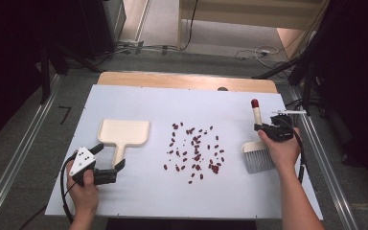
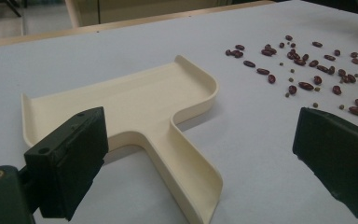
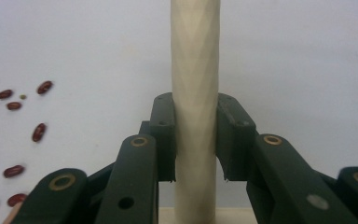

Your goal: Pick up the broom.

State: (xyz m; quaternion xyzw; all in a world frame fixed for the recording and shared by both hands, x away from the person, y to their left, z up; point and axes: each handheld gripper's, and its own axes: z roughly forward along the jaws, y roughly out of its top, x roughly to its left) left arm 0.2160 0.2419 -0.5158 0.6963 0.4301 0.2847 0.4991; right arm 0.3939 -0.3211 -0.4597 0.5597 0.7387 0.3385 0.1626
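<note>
Right gripper (image 3: 196, 140): clamped on the pale handle of the brush (image 1: 258, 154), jaws pressed to either side of the shaft, near the right edge of the bench (image 1: 139, 196). Bristles down on the white surface, red-tipped handle end pointing toward the far edge.

Left gripper (image 2: 200, 158): jaws spread wide, gripping nothing, poised around the stem of the cream dustpan (image 2: 135, 112) near the front-left part of the bench. No contact visible between jaws and stem in the left gripper view; dustpan lay flat, open tray toward the far edge.

Between the two, mid-bench: red beans (image 1: 194, 148) scattered loose, a few tiny greenish bits among them, well apart from the pan and just left of the brush.

Judged by the layout, probably a sweep-up job, barely begun. Done: brush secured. Left: closing on the dustpan stem, bringing pan up to the spill, sweeping beans in. None yet in the pan.
</note>
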